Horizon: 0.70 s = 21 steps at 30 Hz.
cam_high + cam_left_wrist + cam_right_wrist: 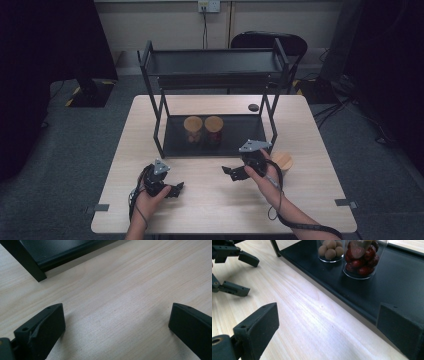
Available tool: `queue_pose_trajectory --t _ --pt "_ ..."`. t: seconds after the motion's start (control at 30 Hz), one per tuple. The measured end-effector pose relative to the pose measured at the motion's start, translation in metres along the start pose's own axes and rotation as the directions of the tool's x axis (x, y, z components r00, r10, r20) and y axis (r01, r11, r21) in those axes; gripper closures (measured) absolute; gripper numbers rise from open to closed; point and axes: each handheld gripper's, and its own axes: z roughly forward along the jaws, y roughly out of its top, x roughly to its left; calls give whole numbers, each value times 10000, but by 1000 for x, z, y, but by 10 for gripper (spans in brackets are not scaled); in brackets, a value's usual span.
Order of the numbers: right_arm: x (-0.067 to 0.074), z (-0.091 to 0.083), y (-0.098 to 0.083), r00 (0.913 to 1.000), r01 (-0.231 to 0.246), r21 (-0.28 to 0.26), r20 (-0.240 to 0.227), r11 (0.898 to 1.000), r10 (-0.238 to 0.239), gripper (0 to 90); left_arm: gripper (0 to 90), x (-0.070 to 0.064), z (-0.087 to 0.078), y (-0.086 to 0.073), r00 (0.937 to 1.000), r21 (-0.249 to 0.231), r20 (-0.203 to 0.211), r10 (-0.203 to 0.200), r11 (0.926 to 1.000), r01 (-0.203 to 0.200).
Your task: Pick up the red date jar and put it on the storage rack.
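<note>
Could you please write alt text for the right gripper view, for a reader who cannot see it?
The right gripper hangs open and empty over a pale wooden table, beside a black shelf tray holding a jar of red fruits and a jar of tan balls. The left gripper is open at upper left.

Matt pale wood table [130, 290]; rack [367, 285] (probably metal) matt black.

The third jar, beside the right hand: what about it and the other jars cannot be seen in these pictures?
- Third jar, high view: the right gripper and hand cover its body; contents unknown.
- Red-fruit jar, right gripper view: top cut off by the edge.
- Small dark thing on the table, high view: too small to identify.
</note>
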Motion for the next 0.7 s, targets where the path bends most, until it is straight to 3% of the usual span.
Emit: queue_pose_trajectory --t 0.5,0.7 --pt "-5 -16 -23 9997 -167 76 -158 9998 169 36 3 0 0 0 10000 -1 -3 -1 10000 1" --pt "-4 -21 -29 9998 41 218 -175 9998 -37 36 3 0 0 0 10000 -3 -1 -1 10000 1"
